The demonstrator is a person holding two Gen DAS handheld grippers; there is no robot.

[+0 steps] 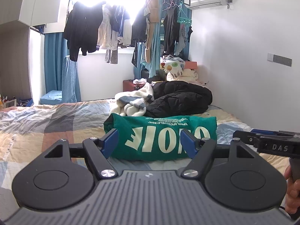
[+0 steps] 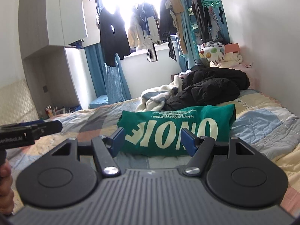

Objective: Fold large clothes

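Note:
A green garment (image 1: 161, 136) with large cream letters lies folded into a rectangle on the patchwork bedspread (image 1: 46, 123). My left gripper (image 1: 150, 142) hovers just short of its near edge, open, with nothing between the blue pads. My right gripper (image 2: 151, 140) also stands open and empty in front of the same green garment (image 2: 176, 131). Each gripper shows in the other's view: the right gripper (image 1: 243, 134) at the right edge, the left gripper (image 2: 56, 124) at the left edge, both held by a hand. Neither touches the cloth.
Behind the green garment lie a black puffer jacket (image 1: 180, 99) and a white fleece (image 1: 135, 103) in a heap. Pillows and bedding (image 1: 180, 69) are piled in the far corner by the wall. Clothes hang on a rack (image 1: 120, 26) before the bright window.

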